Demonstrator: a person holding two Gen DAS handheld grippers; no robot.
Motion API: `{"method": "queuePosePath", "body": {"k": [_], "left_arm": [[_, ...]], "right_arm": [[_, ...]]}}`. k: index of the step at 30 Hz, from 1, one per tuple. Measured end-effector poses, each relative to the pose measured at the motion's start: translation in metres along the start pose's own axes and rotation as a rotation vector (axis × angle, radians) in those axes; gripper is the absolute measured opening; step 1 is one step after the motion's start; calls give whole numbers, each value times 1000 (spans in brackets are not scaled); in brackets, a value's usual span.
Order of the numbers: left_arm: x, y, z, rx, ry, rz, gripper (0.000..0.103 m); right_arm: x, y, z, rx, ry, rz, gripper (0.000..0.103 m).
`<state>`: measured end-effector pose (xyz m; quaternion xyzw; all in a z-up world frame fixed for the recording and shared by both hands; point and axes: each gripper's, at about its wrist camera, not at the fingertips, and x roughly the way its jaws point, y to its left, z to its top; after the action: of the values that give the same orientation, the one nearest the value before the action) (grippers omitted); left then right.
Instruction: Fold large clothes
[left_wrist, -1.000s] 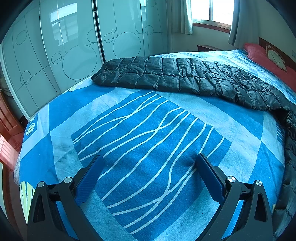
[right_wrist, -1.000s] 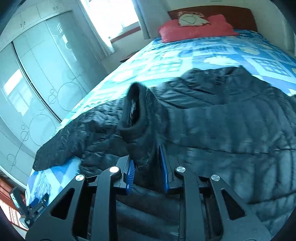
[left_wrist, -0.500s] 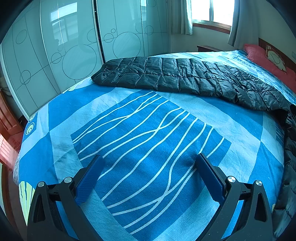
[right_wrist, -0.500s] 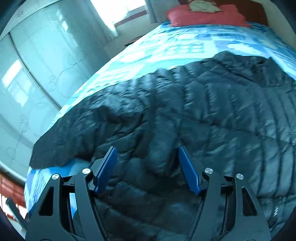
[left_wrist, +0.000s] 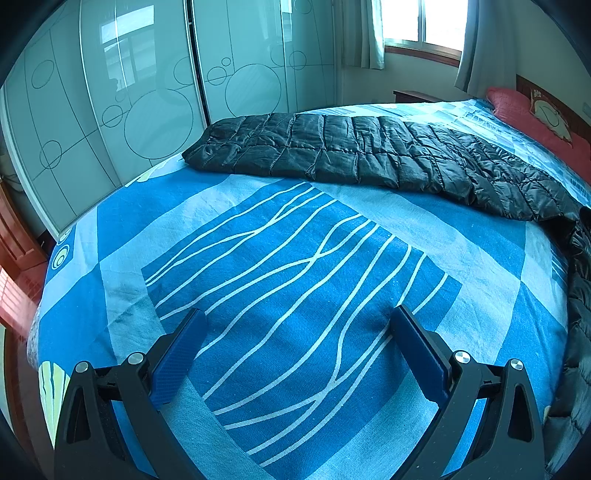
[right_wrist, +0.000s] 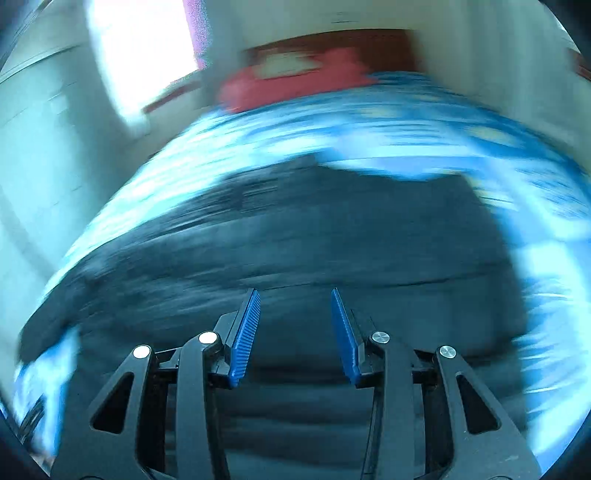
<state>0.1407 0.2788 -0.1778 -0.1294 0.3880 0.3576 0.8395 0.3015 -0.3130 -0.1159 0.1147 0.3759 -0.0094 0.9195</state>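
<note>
A: While the left gripper (left_wrist: 297, 345) hangs over the bed (left_wrist: 122, 266), its jaws stand wide apart with nothing between them, only blue sheet with white wavy lines below.

B: Jacket?

A: Black quilted jacket (left_wrist: 354, 155) lies flat across the far part of the bed, stretching from the wardrobe (left_wrist: 110, 110) side toward the red pillow (left_wrist: 524, 114). More of it runs down the right edge of the left wrist view. Well apart from the left gripper.

B: Right gripper?

A: Right gripper (right_wrist: 295, 328) sits over the jacket (right_wrist: 295, 240), jaws parted with a clear gap, blue ribbed pads (right_wrist: 245, 334) visible. They have just been closing in from wider. Nothing is pinched between them; dark fabric shows below the gap.

B: Touching the jacket?

A: Cannot tell, right wrist view is heavily smeared. Jacket fills the middle of that view, bed (right_wrist: 406, 125) around it, red pillow (right_wrist: 295, 81) and a dark headboard (right_wrist: 332, 40) at the far end.

B: Anything else?

A: Window (left_wrist: 421, 22) with curtains (left_wrist: 364, 33) behind the bed in the left wrist view. Wardrobe doors carry circle patterns.
</note>
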Motion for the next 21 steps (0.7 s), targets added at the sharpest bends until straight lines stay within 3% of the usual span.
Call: {"method": "queuePosePath", "body": {"k": [2, 4, 7, 11, 12, 14, 16, 19, 21], "left_arm": [[0, -1, 0, 2, 0, 2, 99], [0, -2, 1, 2, 0, 2, 99], [0, -1, 0, 2, 0, 2, 99], [0, -1, 0, 3, -1, 4, 99], [0, -1, 1, 3, -2, 4, 99], [1, -2, 1, 4, -2, 5, 99], [1, -2, 1, 4, -2, 5, 99], [1, -2, 0, 3, -2, 4, 99], [1, -2, 0, 3, -2, 4, 99]], "right_arm": [[14, -41, -3, 30, 40, -91, 37], [36, -64, -12, 57, 127, -60, 25], [37, -67, -11, 24, 134, -16, 25], [19, -58, 24, 15, 33, -11, 33], [22, -57, 34, 12, 9, -30, 38], [37, -60, 56, 14, -12, -57, 39], [59, -69, 69, 22, -1, -86, 39], [104, -87, 62, 53, 157, -110, 40], [101, -82, 67, 37, 137, -131, 39]]}}
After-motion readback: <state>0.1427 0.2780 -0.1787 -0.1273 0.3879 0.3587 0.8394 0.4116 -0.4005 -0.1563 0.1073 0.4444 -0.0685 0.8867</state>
